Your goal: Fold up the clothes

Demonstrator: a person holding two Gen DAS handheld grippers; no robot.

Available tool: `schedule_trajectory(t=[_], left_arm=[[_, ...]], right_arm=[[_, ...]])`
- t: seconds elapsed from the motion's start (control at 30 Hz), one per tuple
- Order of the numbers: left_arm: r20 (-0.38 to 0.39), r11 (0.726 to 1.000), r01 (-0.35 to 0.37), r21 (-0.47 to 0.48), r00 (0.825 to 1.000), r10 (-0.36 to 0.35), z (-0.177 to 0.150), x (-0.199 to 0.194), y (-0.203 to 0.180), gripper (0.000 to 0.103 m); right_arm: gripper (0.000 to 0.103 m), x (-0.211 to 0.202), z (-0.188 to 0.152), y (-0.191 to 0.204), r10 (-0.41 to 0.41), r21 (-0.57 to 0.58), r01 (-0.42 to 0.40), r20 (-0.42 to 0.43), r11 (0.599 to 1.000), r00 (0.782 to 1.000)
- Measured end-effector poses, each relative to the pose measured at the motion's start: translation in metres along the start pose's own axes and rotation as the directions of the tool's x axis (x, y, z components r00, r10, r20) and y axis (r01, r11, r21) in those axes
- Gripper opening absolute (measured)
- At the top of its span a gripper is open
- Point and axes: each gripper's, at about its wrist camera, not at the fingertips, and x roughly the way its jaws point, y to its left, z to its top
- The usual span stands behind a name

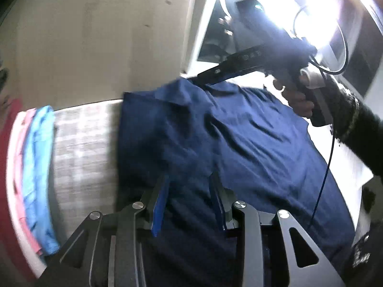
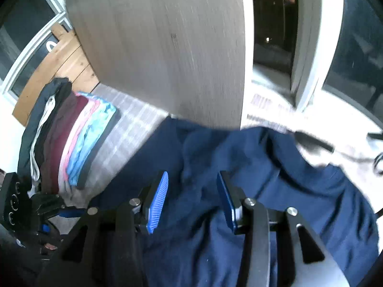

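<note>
So, left wrist view: left gripper (image 1: 189,198) hangs spread wide over the navy shirt (image 1: 239,143) on the checked bedspread (image 1: 83,143), nothing pinched. Right wrist view: right gripper (image 2: 191,198) also released above the bunched navy shirt (image 2: 263,203); folded stack (image 2: 71,138) well apart. Risk I'd guess: pinching both layers, dragging wrinkles. No readable writing.

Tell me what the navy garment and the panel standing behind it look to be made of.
The navy garment looks like soft matte knit fabric, probably cotton: it creases and drapes in loose folds without shine. The panel looks like pale wood or wood-look laminate: faint straight grain and a flat, dull surface. Blur leaves the exact type open.
</note>
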Motion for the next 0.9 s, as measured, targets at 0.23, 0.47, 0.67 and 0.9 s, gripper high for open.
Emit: schedule_trajectory(t=[0.23,0.47,0.67,0.9], left_arm=[[-0.108,0.985,-0.11,0.133,0.986,0.125,-0.003,0.043,-0.002,0.037],[-0.053,0.979,-0.179,-0.096,0.983,0.175,0.006,0.022,0.057,0.018],[0.002,0.961,-0.239,-0.138,0.97,0.242,0.0,-0.011,0.068,0.03],[0.003,0.988,-0.151,-0.004,0.988,0.151,-0.007,-0.003,0.027,0.038]], right_arm=[[0.042,0.037,-0.012,0.021,-0.026,-0.174,0.018,-0.04,0.985,0.999],[0.007,0.043,0.003,0.032,0.028,-0.147,-0.032,-0.031,0.989,0.999],[0.043,0.021,0.015,0.032,0.051,-0.104,-0.045,0.055,0.994,0.997],[0.043,0.035,0.001,0.026,0.028,-0.091,-0.028,-0.003,0.995,1.0]])
